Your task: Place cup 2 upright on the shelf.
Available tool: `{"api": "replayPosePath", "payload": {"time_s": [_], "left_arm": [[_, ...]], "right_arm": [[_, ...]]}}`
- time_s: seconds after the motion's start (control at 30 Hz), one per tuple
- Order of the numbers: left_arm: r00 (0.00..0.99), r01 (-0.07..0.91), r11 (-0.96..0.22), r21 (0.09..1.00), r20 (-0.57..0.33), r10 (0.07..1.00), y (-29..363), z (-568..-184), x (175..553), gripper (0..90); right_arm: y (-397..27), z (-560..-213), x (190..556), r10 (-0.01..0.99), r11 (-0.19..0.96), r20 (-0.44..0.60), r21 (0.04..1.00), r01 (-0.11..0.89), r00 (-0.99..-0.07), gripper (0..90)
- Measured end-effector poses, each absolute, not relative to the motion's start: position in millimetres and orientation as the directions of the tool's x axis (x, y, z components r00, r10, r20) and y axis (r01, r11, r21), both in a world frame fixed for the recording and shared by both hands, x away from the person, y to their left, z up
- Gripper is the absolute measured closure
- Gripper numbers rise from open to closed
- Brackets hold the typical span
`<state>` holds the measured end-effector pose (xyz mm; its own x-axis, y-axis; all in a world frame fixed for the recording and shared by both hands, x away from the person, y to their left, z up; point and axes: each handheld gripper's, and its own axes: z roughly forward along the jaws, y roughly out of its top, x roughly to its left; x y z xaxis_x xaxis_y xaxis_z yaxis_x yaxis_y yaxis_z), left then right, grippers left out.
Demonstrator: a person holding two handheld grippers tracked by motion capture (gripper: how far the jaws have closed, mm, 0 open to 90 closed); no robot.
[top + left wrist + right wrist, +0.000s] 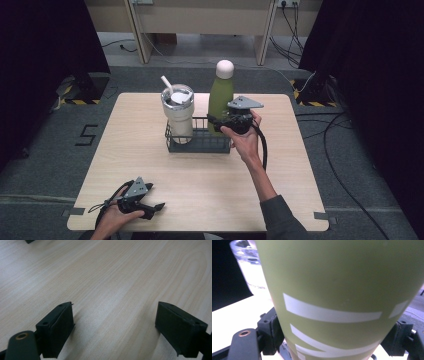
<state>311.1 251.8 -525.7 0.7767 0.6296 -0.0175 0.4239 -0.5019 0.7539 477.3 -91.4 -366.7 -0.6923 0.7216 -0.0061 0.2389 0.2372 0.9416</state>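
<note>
Green bottle (220,97), white cap, upright in wire basket (199,144) beside tumbler (178,114); right gripper (226,121) clamps it. Left gripper (152,208) near table (210,185) edge. Left gripper view: jaws apart over bare wood. Right gripper view: both jaws pressing bottle's sides.

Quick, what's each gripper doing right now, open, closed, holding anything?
Left gripper: open, holding nothing, low over the pale wooden table.
Right gripper: jaws on either side of the tall green metal bottle standing in the dark wire basket; shut on it.
</note>
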Motion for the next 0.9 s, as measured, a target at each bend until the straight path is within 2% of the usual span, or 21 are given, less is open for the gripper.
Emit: {"api": "replayPosePath", "payload": {"time_s": [0.9], "left_arm": [[0.776,0.425,-0.501,0.754,-0.019,0.630,252,-526,311,14.6]], "right_arm": [[-79,-392,502,0.736,0.245,0.016,0.926,0.289,-0.677,20.8]]}}
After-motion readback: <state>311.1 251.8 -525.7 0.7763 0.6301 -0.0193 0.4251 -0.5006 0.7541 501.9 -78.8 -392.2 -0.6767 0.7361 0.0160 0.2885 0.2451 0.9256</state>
